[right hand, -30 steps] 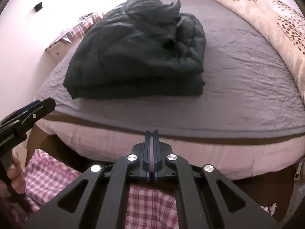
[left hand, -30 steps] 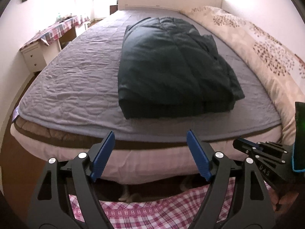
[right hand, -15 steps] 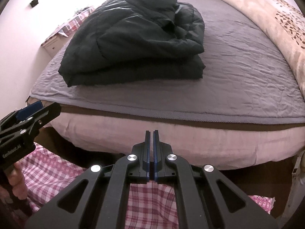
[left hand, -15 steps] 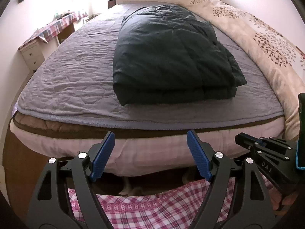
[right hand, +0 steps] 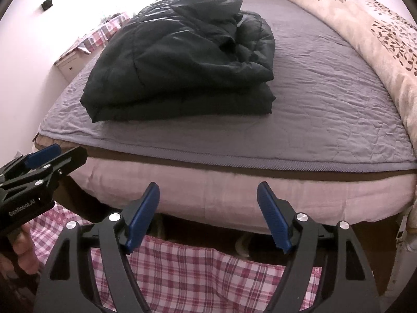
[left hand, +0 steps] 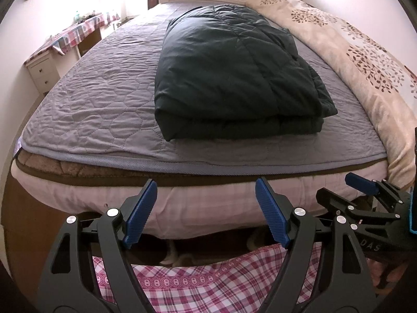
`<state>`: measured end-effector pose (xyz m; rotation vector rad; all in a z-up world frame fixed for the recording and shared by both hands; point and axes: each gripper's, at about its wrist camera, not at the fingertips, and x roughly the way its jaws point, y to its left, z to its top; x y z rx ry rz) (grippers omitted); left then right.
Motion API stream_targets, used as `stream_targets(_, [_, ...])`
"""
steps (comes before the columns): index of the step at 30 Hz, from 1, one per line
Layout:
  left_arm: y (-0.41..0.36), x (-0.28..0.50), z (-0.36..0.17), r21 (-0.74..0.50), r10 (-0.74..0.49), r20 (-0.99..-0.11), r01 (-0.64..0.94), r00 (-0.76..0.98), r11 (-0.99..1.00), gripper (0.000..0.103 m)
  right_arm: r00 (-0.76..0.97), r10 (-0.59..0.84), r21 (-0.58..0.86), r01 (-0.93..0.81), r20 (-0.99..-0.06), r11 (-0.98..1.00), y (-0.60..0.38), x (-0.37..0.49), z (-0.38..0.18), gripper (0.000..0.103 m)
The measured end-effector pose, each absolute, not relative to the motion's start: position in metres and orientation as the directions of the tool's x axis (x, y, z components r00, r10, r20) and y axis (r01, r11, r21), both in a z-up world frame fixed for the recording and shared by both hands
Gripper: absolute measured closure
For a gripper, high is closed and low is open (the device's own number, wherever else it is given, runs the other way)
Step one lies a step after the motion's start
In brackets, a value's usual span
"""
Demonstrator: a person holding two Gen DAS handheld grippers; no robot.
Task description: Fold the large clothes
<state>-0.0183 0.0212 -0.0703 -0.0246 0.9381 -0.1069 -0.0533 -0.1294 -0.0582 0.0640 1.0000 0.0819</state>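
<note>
A dark green padded jacket (left hand: 234, 78) lies folded into a thick rectangle on the grey quilted bed cover (left hand: 99, 109). In the right wrist view the same jacket (right hand: 179, 60) shows a bunched hood on top. My left gripper (left hand: 206, 190) hangs open off the foot of the bed, nothing between its blue pads. My right gripper (right hand: 208, 195) is opening, its jaws wide apart with nothing between them, also short of the mattress edge. Each gripper appears in the other's view: the right gripper (left hand: 365, 190) at the right edge, the left gripper (right hand: 52, 156) at the left edge.
A cream blanket with a leaf print (left hand: 365, 60) runs along the bed's right side. A desk with a checked cloth (left hand: 73, 39) and a white drawer unit (left hand: 43, 74) stand at the left wall. Pink checked fabric (right hand: 208, 274) hangs below both grippers.
The right gripper's jaws went from shut to wide apart. Both views have dipped slightly, so the mattress edge sits higher in frame.
</note>
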Motion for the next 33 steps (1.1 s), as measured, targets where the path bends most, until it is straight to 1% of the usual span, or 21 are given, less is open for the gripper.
stream_targets(8, [0.0207, -0.0196, -0.0685, -0.069, -0.105, -0.801, 0.083, 0.59, 0.994, 0.026, 0.558, 0.083, 0.069, -0.046, -0.825, 0.997, -0.1256, -0.0563, -0.0529, 0.028])
stream_targets(33, [0.0207, -0.0219, -0.0676, -0.065, -0.092, -0.802, 0.068, 0.59, 0.996, 0.026, 0.56, 0.086, 0.072, -0.047, -0.824, 0.996, -0.1258, -0.0583, -0.0527, 0.028])
